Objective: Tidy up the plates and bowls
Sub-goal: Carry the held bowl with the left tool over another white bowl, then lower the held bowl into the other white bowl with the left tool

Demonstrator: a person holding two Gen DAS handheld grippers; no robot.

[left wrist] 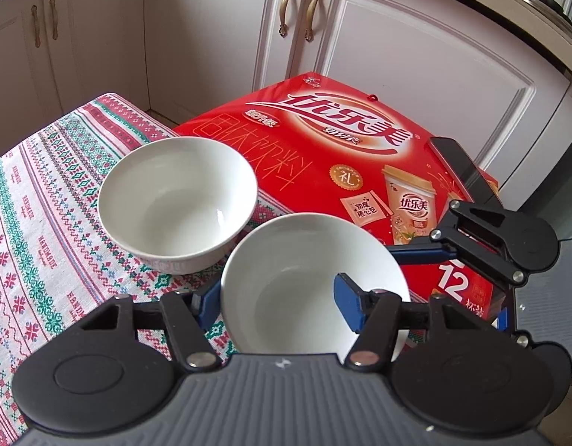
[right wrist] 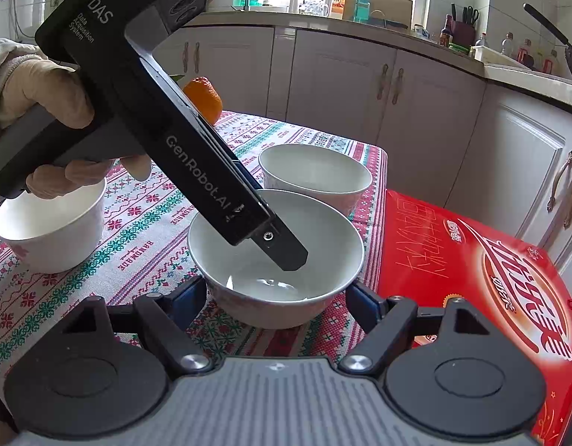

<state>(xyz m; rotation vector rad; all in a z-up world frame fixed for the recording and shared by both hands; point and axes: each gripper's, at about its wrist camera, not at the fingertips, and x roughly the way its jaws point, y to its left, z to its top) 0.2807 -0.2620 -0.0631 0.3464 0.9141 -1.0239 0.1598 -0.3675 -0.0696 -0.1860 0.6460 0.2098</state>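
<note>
A white bowl (left wrist: 286, 282) (right wrist: 275, 245) sits on the patterned tablecloth (left wrist: 37, 223) at the table's edge, next to a red box. My left gripper (left wrist: 275, 303) is shut on its wall, one blue pad outside on the left and the other inside the bowl; its inner finger (right wrist: 286, 252) shows in the right wrist view. My right gripper (right wrist: 276, 299) is shut on the same bowl low down, with a pad against each side. A second white bowl (left wrist: 178, 200) (right wrist: 315, 174) stands just behind it. A third white bowl (right wrist: 51, 230) stands to the left.
The red drink box (left wrist: 341, 148) (right wrist: 472, 260) butts against the table's right edge, a dark phone (left wrist: 457, 163) lying on it. An orange (right wrist: 204, 98) sits further back on the cloth. A gloved hand (right wrist: 44, 85) holds the left gripper. White cabinets (left wrist: 416, 55) stand behind.
</note>
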